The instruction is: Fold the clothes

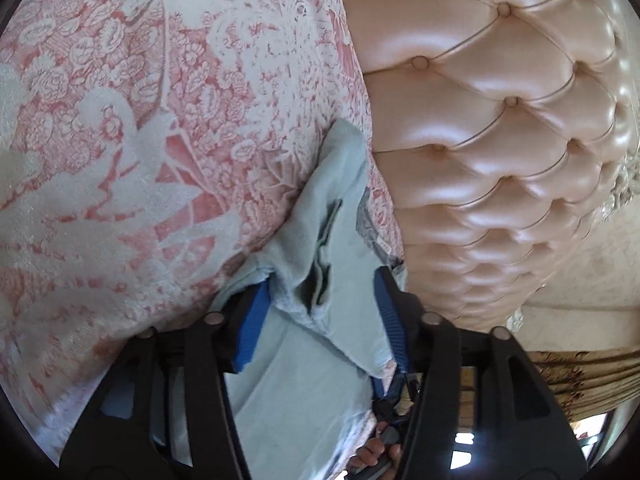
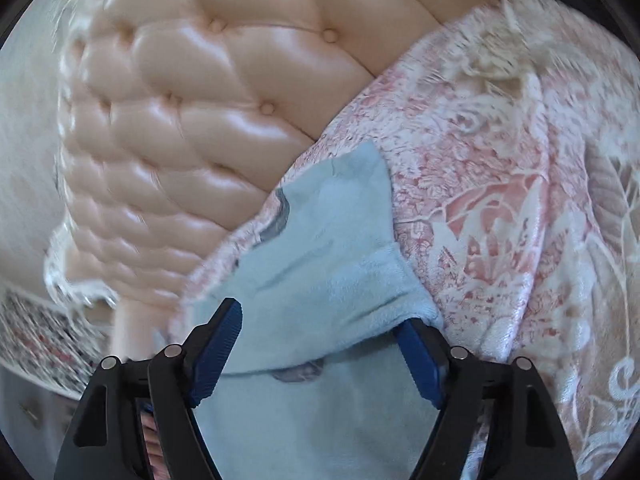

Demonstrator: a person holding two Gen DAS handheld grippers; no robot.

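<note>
Both sets of blue fingers stand spread with pale blue fleece garment point(image 2: 332, 240) lying between them, clamped on nothing that you can confirm. Your left gripper point(image 1: 324, 320) straddles a bunched, rucked edge; your right gripper point(image 2: 320, 344) straddles a flatter folded edge. Before you close, I'd judge it best to take a single layer at each edge, then pull the two apart evenly so the fold lands straight. The garment lies on a pink floral bedspread point(image 1: 120, 140), close against a tufted peach headboard point(image 2: 180, 100); a fringed curtain point(image 1: 580, 380) hangs behind.
</note>
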